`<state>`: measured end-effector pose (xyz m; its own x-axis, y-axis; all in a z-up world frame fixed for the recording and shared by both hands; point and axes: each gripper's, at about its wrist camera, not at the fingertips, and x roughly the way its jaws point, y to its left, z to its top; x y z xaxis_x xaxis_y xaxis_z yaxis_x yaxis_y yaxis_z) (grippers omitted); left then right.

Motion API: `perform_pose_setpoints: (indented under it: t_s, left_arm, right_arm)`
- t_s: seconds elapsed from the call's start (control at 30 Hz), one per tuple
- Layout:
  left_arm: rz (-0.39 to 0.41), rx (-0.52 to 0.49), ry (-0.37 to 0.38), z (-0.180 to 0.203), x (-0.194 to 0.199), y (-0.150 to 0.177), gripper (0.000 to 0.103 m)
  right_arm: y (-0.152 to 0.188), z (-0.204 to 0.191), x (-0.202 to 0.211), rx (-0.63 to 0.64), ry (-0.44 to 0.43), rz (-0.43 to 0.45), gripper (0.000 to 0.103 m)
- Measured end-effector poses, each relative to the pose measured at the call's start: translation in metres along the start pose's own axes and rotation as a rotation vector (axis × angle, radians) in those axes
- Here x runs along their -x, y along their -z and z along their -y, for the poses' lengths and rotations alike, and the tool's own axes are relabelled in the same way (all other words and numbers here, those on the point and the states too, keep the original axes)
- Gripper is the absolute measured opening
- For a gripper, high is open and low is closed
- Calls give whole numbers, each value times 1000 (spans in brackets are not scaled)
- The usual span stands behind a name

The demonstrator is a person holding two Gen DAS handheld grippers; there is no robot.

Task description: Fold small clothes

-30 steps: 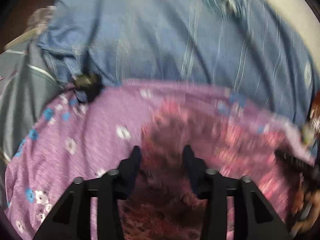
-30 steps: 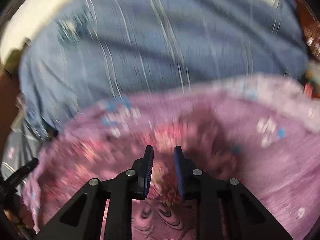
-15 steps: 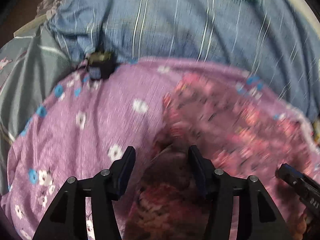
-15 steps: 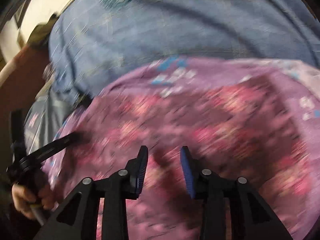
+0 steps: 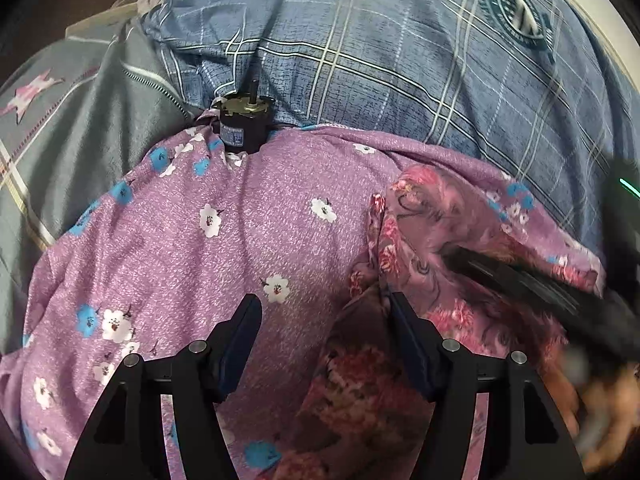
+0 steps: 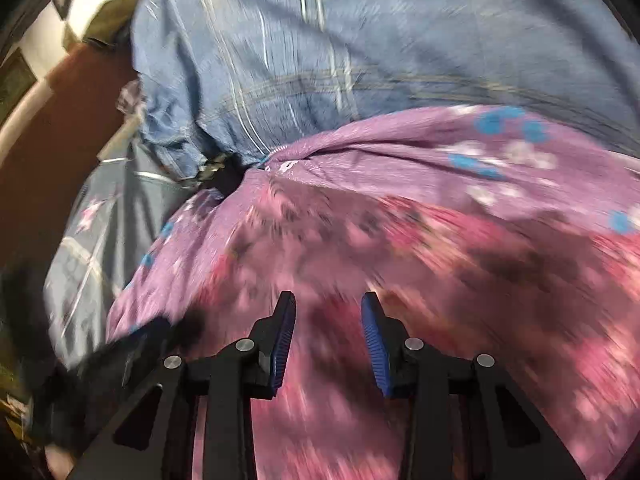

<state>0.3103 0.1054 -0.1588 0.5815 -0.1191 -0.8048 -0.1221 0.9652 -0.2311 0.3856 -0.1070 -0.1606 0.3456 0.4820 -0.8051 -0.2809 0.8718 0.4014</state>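
A small pink floral garment (image 5: 432, 240) lies rumpled on a purple cloth with white and blue flowers (image 5: 224, 240). In the left wrist view my left gripper (image 5: 324, 312) hangs just above both, its jaws opening. The garment's left edge sits by the right fingertip (image 5: 400, 316), and nothing is pinched. My right gripper (image 6: 328, 308) is open over the blurred pink garment (image 6: 400, 264), with nothing gripped. It also shows as a blurred black bar, the right gripper (image 5: 520, 276), across the garment. The left gripper (image 6: 140, 344) is a dark blur at lower left.
A black cylindrical motor-like part (image 5: 242, 124) rests on the purple cloth's far corner. Blue plaid bedding (image 5: 380, 60) lies beyond, grey bedding with a pink star (image 5: 80, 112) to the left. A brown floor (image 6: 60, 128) and white wall edge the bed.
Both pairs of jaws have spread wider. The right gripper has swept left across the pink garment. The left gripper has shifted left, so the garment now lies at its right fingertip.
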Motion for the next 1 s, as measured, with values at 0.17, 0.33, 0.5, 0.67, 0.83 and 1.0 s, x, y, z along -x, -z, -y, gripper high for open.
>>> perform_pose_setpoints:
  t_s: [0.17, 0.33, 0.5, 0.67, 0.83, 1.0]
  left_arm:
    - [-42, -24, 9, -10, -5, -1, 66]
    - [-22, 32, -45, -35, 5, -8, 63]
    - [-35, 44, -59, -46, 18, 0, 62]
    - [-60, -4, 9, -39, 27, 15, 63]
    - [-158, -16, 153, -30, 20, 28, 62]
    - [-122, -36, 167, -32, 23, 22, 34]
  right_arm:
    - [-41, -9, -59, -21, 56, 9, 38]
    - [-41, -5, -31, -51, 6, 72, 37]
    - [7, 3, 33, -20, 8, 120, 37]
    - [77, 30, 93, -67, 70, 125, 37]
    - [124, 40, 85, -129, 90, 39, 37]
    - [123, 20, 96, -55, 71, 105, 37]
